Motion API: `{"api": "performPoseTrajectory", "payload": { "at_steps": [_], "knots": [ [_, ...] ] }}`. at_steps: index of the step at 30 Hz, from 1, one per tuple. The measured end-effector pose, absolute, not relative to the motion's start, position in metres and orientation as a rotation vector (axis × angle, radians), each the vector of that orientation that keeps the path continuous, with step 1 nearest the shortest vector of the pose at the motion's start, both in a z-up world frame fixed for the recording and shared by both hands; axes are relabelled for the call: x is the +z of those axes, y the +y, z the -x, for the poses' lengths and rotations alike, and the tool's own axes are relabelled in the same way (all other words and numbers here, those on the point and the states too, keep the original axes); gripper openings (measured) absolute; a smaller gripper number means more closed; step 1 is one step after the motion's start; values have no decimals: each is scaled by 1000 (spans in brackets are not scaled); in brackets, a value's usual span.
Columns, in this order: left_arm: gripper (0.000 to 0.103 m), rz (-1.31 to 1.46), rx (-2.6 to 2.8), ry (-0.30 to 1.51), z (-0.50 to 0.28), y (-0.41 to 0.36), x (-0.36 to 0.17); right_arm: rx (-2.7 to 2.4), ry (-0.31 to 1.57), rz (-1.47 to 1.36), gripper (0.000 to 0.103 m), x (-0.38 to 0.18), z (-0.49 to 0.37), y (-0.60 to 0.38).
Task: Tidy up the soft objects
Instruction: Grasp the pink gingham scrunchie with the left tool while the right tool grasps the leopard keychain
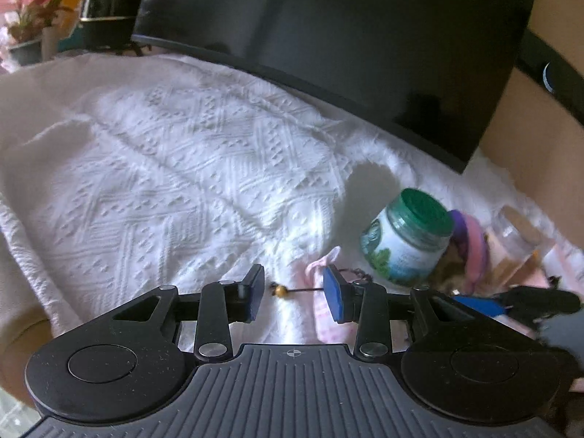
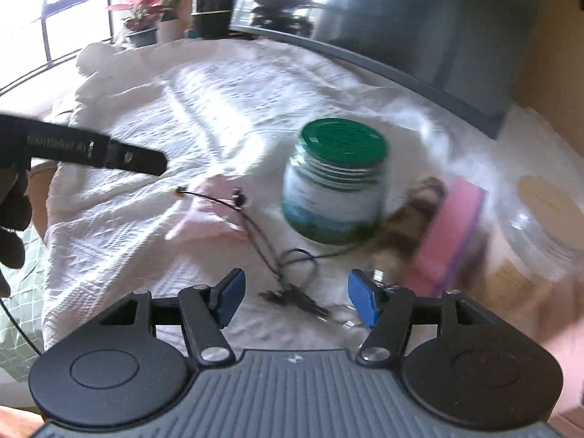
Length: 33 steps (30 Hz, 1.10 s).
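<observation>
My left gripper (image 1: 294, 294) is open and empty, low over a white textured cloth (image 1: 164, 168). A pale pink soft cloth (image 1: 325, 303) lies by its right finger, with a black cord and small bead (image 1: 280, 291) between the fingers. My right gripper (image 2: 295, 301) is open and empty above a dark tangled cord (image 2: 292, 292). The pink cloth (image 2: 215, 215) lies ahead to its left. A pink and purple soft item (image 2: 452, 233) and a brown furry thing (image 2: 412, 215) lie to the right, behind a green-lidded jar (image 2: 335, 182). The left gripper's finger (image 2: 120, 155) shows at the left.
The jar (image 1: 408, 241) stands right of the left gripper, with the pink and purple item (image 1: 471, 244) behind it. A clear container (image 2: 540, 226) sits at far right. A dark curved monitor (image 1: 346, 36) stands at the back. Potted plants (image 2: 146, 3) are at the far left.
</observation>
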<state>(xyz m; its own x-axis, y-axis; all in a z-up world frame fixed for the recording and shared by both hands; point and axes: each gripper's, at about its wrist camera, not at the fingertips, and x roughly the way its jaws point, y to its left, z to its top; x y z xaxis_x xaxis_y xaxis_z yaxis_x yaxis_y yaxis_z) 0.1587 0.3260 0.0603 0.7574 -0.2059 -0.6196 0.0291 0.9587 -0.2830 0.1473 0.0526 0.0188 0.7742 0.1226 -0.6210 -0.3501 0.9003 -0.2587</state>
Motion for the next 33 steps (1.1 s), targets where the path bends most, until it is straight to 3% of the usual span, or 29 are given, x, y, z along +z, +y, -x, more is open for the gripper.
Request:
{"api": "performPoseTrajectory", "payload": {
  "at_steps": [3,4,5,6,8,28,30,32,33],
  "knots": [
    [39,268,-166,695,-163,324,63,273,660,362,62,14,-158,57],
    [39,266,-170,693,-164,322,64,278,664,344,55,12,-162,57],
    [39,265,-173,692,-165,321,65,278,681,328,34,11,-165,55],
    [39,264,-178,692,-166,319,65,273,704,323,24,10,-167,52],
    [39,259,-195,694,-167,315,66,272,713,307,15,13,-161,44],
    [40,158,-310,732,-173,248,62,50,744,273,14,18,-39,-52],
    [40,104,-243,729,-172,243,59,52,737,273,25,18,-35,-55],
    [40,68,-158,730,-174,245,55,44,727,278,48,17,-32,-57],
    [40,73,-121,737,-176,250,52,39,728,277,51,16,-33,-58]
  ]
}}
